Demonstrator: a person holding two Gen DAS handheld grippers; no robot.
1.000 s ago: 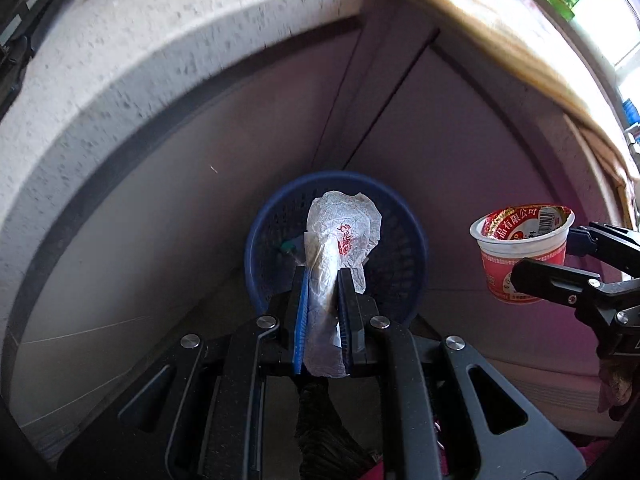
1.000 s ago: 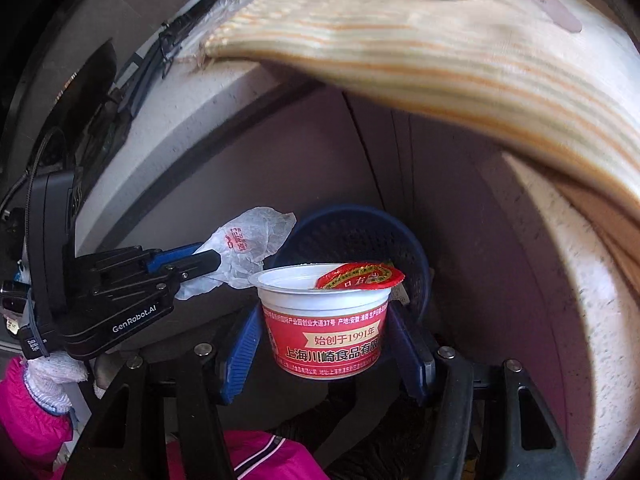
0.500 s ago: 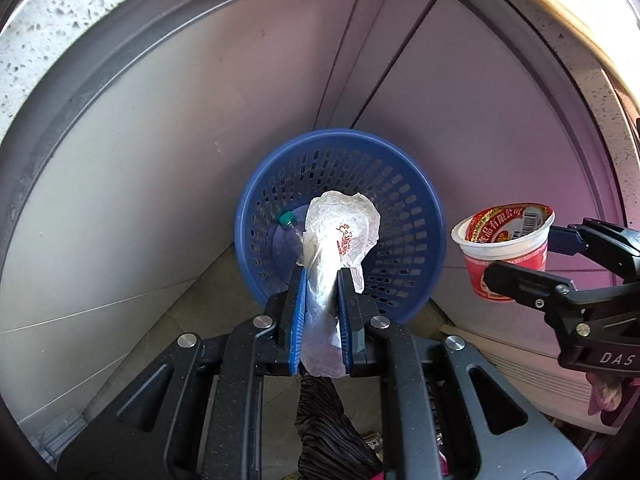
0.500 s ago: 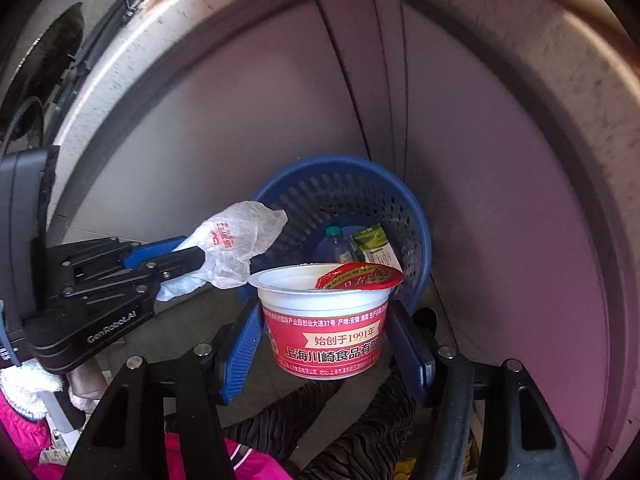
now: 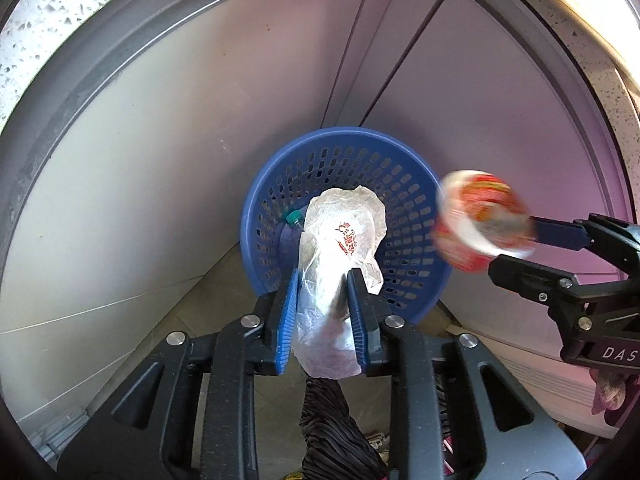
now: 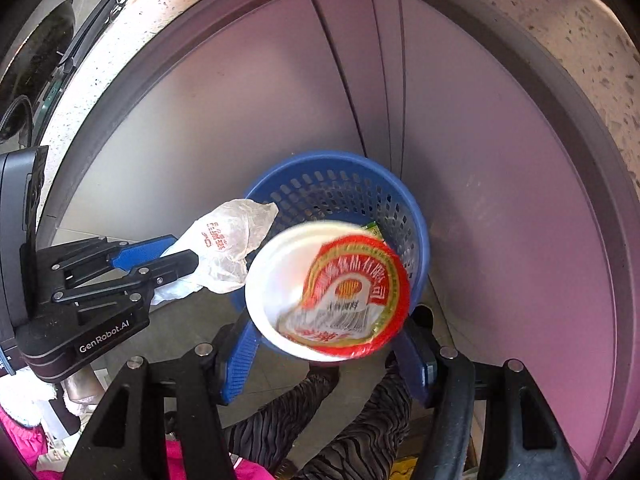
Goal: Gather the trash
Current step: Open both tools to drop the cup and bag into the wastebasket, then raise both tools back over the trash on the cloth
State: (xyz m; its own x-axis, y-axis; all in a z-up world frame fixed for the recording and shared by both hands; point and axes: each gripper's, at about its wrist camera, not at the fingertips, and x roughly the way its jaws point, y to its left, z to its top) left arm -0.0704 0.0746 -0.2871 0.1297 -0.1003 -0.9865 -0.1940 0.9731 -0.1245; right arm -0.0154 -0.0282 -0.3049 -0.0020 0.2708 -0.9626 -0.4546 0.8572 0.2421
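Grey cabinet panels (image 5: 160,184) back a blue basket (image 5: 404,184) ahead of both fingertips. I see my left gripper (image 5: 323,292) clamped on a crumpled plastic wrapper (image 5: 340,248). Between my right gripper's (image 6: 328,344) spread fingers, the cup (image 6: 320,292) tips blurred; whether they grip it, I cannot tell.

Daylight floods in from the upper right of the left wrist view, blowing out the corner above the counter (image 5: 600,32) edge to white. The cabinet panels carry a pink-violet cast. Both views bow strongly, with black vignetting at the corners. The cup (image 5: 482,220) (image 6: 328,292) is smeared by motion blur in both views, while the blue basket (image 5: 344,152) (image 6: 416,232) beside it stays sharp.
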